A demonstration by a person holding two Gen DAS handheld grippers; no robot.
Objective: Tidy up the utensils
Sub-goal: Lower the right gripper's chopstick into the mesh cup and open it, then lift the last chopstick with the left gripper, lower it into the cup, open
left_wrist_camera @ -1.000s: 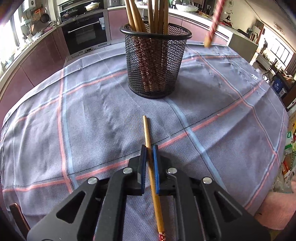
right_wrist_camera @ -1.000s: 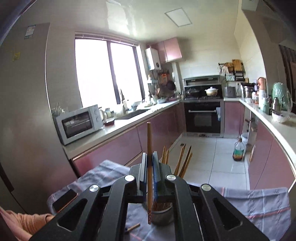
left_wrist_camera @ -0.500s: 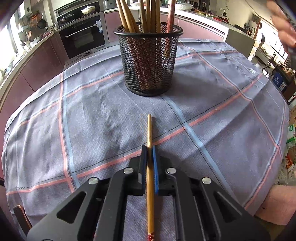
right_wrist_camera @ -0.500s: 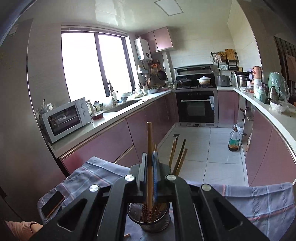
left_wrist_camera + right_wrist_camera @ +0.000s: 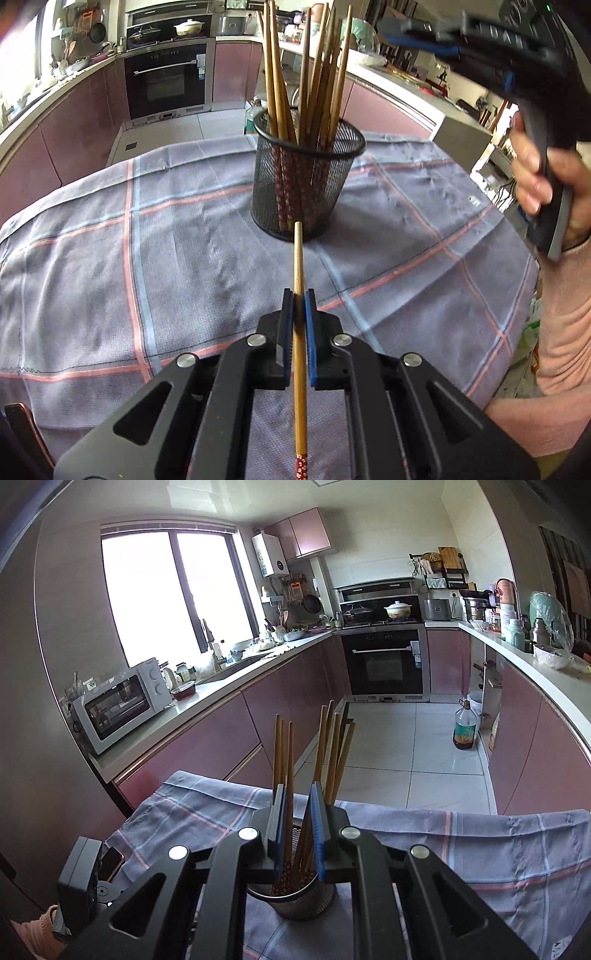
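A black mesh holder (image 5: 308, 177) with several wooden chopsticks (image 5: 314, 70) stands on the checked tablecloth (image 5: 147, 240). My left gripper (image 5: 299, 295) is shut on a single chopstick (image 5: 298, 280), lifted off the cloth and pointing at the holder. My right gripper (image 5: 298, 794) is open and empty just above the holder (image 5: 295, 897); the upright chopsticks (image 5: 332, 753) rise around and between its fingers. The right gripper's body also shows at the upper right of the left wrist view (image 5: 517, 48).
The table edge falls away to a tiled kitchen floor (image 5: 406, 746). Counters, an oven (image 5: 384, 664) and a microwave (image 5: 118, 705) line the room. A phone (image 5: 109, 862) lies on the cloth at the left.
My right gripper has let its chopstick drop into the holder and opened. My left gripper has lifted its chopstick off the cloth and tilted up toward the holder.
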